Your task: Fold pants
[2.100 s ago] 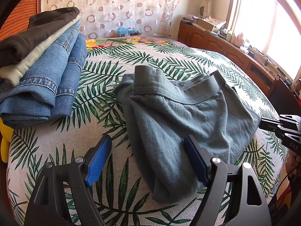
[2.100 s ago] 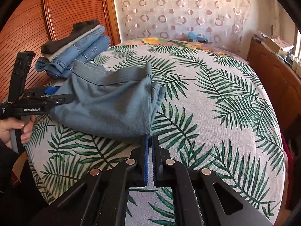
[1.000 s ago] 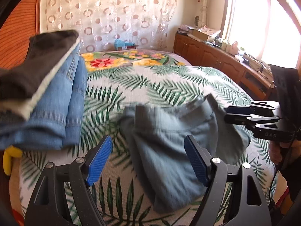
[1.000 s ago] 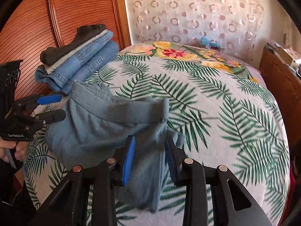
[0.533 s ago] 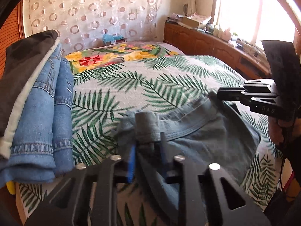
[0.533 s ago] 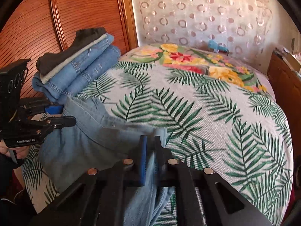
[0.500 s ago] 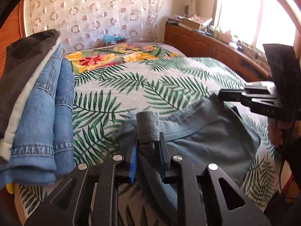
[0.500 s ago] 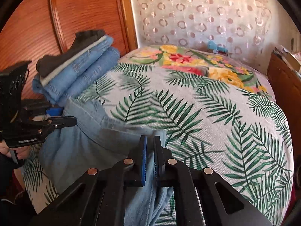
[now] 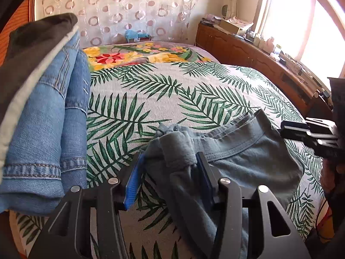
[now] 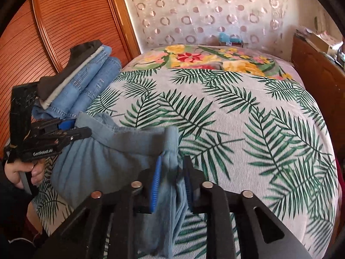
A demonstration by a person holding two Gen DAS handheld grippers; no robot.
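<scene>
I note the grey-blue pants (image 9: 248,164) bunched on the bed (image 9: 151,95), waistband between both tools; left gripper (image 9: 168,172) and right gripper (image 10: 171,179) stand parted, cloth loose between jaws; soft, light, limp fabric, I judge; grip waistband corners.

The pants (image 9: 241,161) are soft, matt grey-blue cloth with a stitched waistband. The bed (image 10: 237,116) wears a coarse-woven, matt cover printed with palm leaves. Both the left claw (image 9: 168,168) and the right claw (image 10: 171,177) are matt black plastic with ribbed blue pads (image 9: 134,181) and shiny metal pins. The folded jeans (image 9: 49,129) are rough blue denim. The wardrobe door (image 10: 71,21) is glossy, ribbed reddish wood.
</scene>
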